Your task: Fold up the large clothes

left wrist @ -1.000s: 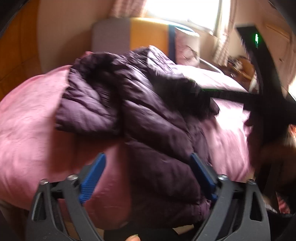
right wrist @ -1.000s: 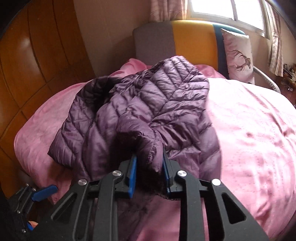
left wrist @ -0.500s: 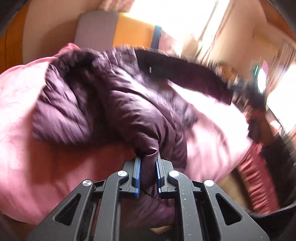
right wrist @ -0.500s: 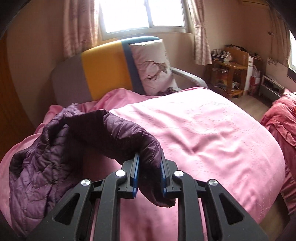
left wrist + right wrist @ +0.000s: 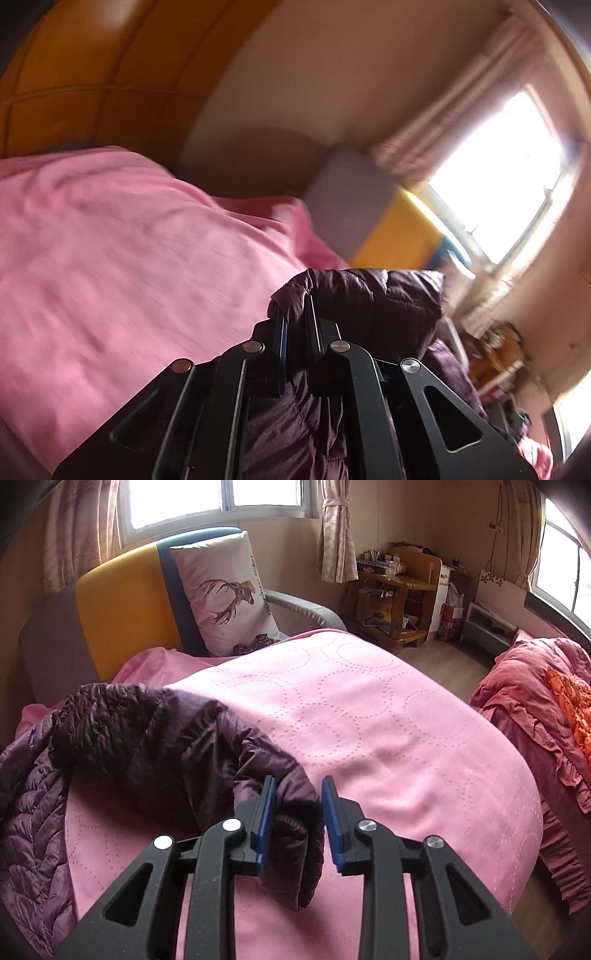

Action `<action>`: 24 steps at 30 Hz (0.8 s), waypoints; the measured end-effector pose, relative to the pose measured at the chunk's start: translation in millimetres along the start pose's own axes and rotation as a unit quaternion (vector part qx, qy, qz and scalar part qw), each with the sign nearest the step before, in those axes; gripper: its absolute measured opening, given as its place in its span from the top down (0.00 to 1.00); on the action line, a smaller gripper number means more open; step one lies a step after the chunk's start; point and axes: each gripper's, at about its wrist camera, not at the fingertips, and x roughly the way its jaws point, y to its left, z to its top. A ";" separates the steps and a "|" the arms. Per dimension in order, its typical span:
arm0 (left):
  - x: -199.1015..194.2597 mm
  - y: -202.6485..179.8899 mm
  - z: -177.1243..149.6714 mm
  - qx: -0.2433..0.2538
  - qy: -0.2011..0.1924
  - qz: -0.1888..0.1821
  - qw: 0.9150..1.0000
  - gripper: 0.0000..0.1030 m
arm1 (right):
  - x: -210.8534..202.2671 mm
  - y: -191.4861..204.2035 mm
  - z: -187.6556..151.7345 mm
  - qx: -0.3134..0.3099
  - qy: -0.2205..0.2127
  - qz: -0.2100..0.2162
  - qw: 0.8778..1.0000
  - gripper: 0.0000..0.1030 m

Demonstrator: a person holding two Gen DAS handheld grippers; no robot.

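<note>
A: Start on the left. What is the left gripper (image 5: 295, 325) doing?

B: Its jaws are pressed together on a fold of the purple down jacket (image 5: 373, 310), lifted above the pink bedspread (image 5: 129, 258). That view is tilted and blurred; behind it sit an orange wooden panel (image 5: 74, 66) and a bright window (image 5: 495, 177).

A: And the right gripper (image 5: 297, 812)?

B: Its blue pads (image 5: 266, 812) have a gap between them. The jacket's sleeve end hangs in that gap, touching the left pad; the right pad looks just clear of it, so the jaws are spread.

A: Where is the rest of the jacket?

B: Heaped at the left side of the bed, the sleeve stretching across the bedspread to the right gripper.

A: Further right?

B: A deer-print pillow (image 5: 229, 594) against the yellow headboard (image 5: 122, 605), a wooden shelf (image 5: 399, 594), then a red ruffled quilt (image 5: 546, 720).
</note>
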 end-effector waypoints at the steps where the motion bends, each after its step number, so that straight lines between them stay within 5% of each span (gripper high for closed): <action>1: 7.8 9.0 9.6 -0.005 0.001 0.028 1.000 0.94 | -5.8 -0.2 -0.2 -0.006 -0.010 -0.006 1.000 0.69; 5: 41.9 47.5 44.3 -0.036 0.019 0.111 0.993 0.90 | -22.6 9.5 -8.1 -0.040 -0.028 -0.001 0.999 0.36; 6: 49.8 53.6 51.0 -0.045 0.024 0.125 0.991 0.72 | -28.7 15.0 -13.4 -0.051 -0.028 0.012 0.998 0.34; 7: 49.2 59.7 56.8 -0.049 0.021 0.150 0.987 0.33 | -33.6 22.1 -19.7 -0.061 -0.023 0.030 0.997 0.30; 9: 33.8 64.0 56.0 -0.071 -0.021 0.166 0.983 0.16 | -40.0 38.9 -34.0 -0.077 0.004 0.088 0.993 0.27; 13: 4.2 60.9 44.8 -0.069 -0.025 0.159 0.985 0.16 | -42.7 84.3 -73.4 -0.088 0.091 0.231 0.965 0.27; 16: -19.6 42.8 11.4 -0.019 -0.025 0.091 0.995 0.16 | -42.7 125.1 -102.8 -0.102 0.147 0.307 0.935 0.27; 20: -21.6 -1.7 -66.8 0.084 0.067 0.001 0.994 0.16 | -41.9 172.8 -135.3 -0.144 0.185 0.342 0.910 0.28; 24: 17.2 -12.0 -127.0 0.072 0.166 -0.048 0.982 0.16 | -30.5 188.7 -150.5 -0.157 0.197 0.334 0.909 0.45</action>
